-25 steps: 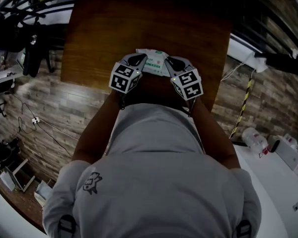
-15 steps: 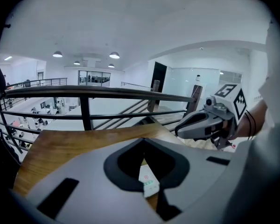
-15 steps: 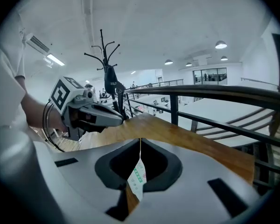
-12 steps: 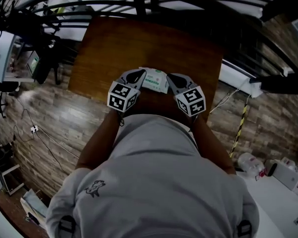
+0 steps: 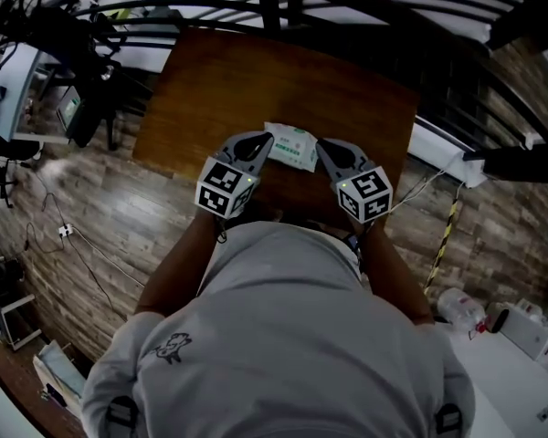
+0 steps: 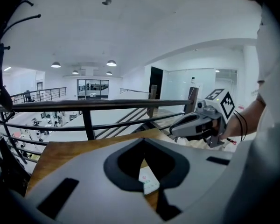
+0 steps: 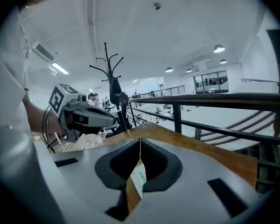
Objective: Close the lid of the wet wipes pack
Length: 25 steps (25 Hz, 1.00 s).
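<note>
The pack [image 5: 292, 147] lies flat on the table [image 5: 256, 76], toward its near edge, with a gripper at each end. The left gripper [image 5: 261, 141] sits at the pack's left end and the right gripper [image 5: 322, 147] at its right end. I cannot tell whether either tip touches the pack. Each gripper's own view shows its fingers pressed together at the tips with nothing pinched (the pack shows only through the opening behind the tips, lying on the wood below).

From the head view the pack's top looks flat, with no flap standing up that I can make out. So the lid may already be down, though it is too small to be sure. In my judgement, at most a firm press on the lid is left to seal it.
</note>
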Motion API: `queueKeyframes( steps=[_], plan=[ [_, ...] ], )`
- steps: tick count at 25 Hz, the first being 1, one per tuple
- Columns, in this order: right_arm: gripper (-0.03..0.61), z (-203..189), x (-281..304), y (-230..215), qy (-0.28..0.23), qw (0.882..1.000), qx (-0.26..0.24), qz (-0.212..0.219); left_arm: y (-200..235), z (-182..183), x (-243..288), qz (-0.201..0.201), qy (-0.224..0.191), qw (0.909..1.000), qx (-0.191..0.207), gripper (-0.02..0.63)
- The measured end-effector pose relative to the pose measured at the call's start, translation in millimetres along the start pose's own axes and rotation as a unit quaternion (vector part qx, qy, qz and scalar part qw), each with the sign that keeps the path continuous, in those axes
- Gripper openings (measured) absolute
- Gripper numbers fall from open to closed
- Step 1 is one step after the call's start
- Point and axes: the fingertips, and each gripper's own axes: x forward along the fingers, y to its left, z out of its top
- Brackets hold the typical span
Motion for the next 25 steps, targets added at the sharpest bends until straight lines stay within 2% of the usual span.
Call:
queueKeyframes(
  steps=[5,18,25],
  plan=[
    [0.035,13,-5,12,-0.020,1.000,-0.008,-0.022,2,-1,-15,-0.017,-0.008,0.9994,0.028,0.012],
    [0.034,12,-28,131,-0.054,0.995,-0.005,-0.083,-6,-32,-133,-0.056,-0.030,0.9970,0.045,0.012],
    [0.034,5,-52,196,-0.065,0.992,-0.015,-0.108,-26,-40,-195,-0.087,-0.060,0.9930,0.052,0.012]
  ],
)
